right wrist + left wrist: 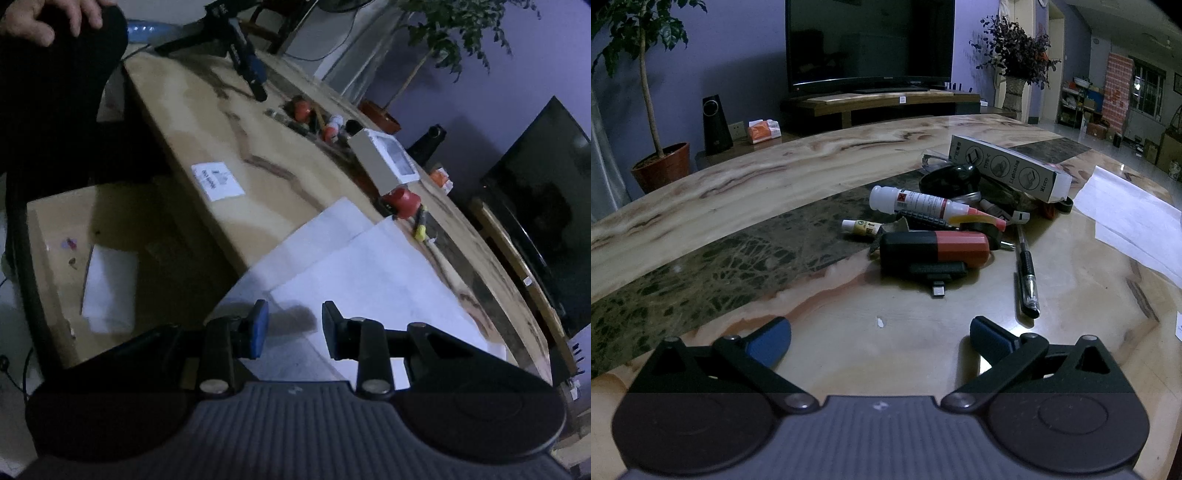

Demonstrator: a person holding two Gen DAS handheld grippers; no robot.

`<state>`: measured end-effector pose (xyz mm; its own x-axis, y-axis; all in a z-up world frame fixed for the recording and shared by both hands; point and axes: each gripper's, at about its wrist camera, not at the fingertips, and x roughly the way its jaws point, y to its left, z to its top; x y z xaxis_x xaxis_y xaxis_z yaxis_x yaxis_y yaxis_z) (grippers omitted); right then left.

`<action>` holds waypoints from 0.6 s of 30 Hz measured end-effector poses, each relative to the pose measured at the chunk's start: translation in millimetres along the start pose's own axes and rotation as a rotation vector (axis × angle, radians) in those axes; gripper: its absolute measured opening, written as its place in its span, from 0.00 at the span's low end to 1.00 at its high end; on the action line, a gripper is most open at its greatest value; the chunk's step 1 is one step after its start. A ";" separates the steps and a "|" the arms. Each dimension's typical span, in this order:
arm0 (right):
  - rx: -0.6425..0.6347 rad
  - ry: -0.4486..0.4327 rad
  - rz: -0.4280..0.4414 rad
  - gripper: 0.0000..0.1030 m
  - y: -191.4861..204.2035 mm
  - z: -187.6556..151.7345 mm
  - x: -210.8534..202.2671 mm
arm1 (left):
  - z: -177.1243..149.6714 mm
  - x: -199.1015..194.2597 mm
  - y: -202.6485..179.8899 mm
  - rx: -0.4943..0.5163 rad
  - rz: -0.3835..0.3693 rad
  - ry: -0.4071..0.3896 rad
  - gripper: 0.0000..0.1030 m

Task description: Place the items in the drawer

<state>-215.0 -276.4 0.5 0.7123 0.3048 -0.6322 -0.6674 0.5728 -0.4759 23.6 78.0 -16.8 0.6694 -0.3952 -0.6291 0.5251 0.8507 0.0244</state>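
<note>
A pile of small items lies on the marble table point(738, 192): a black-and-red device point(932, 251), a white glue bottle point(916, 201), a small tube point(860, 227), a black pen point(1027, 277) and a grey cable box point(1012, 166). My left gripper point(881, 334) is open and empty, low over the table just short of the pile. My right gripper point(295, 325) is open and empty above white paper sheets point(369, 266) at the table edge. The open drawer point(55, 229) is below on the left, holding a white sheet point(109, 284). The pile point(325, 122) and box point(384, 158) show farther along.
A TV point(870, 44) on a low stand, a speaker point(716, 123) and potted plants stand beyond the table. White paper point(1126, 218) lies right of the pile. A small label card point(218, 181) lies on the table. A person's hand point(44, 18) shows top left.
</note>
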 end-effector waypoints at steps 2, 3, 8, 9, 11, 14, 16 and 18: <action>0.025 0.001 -0.003 0.33 -3.9 0.1 0.1 | 0.0 0.0 0.0 0.000 0.000 0.000 1.00; 0.034 0.005 -0.004 0.33 -5.4 0.2 0.7 | 0.0 0.0 0.0 0.000 0.000 0.000 1.00; 0.051 0.041 0.017 0.32 -6.3 -1.3 6.4 | 0.0 0.0 0.0 0.000 0.000 0.000 1.00; 0.049 0.039 0.018 0.32 -6.0 -1.3 6.3 | 0.0 0.0 0.0 0.000 0.000 0.000 1.00; 0.035 0.030 0.013 0.32 -4.3 -0.7 6.4 | 0.0 0.0 0.0 0.000 0.000 0.000 1.00; 0.025 0.023 0.011 0.31 -4.0 -0.1 7.6 | 0.0 0.0 0.0 0.000 0.000 0.000 1.00; -0.005 0.020 0.013 0.31 -1.4 0.2 8.5 | 0.0 0.0 0.0 0.000 0.000 0.000 1.00; -0.022 0.017 0.025 0.27 0.7 1.3 9.2 | 0.0 0.0 0.0 0.000 0.000 0.000 1.00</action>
<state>-208.6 -272.2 -4.8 0.6914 0.3056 -0.6546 -0.6900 0.5478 -0.4730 23.6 78.0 -16.8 0.6694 -0.3952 -0.6291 0.5251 0.8507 0.0244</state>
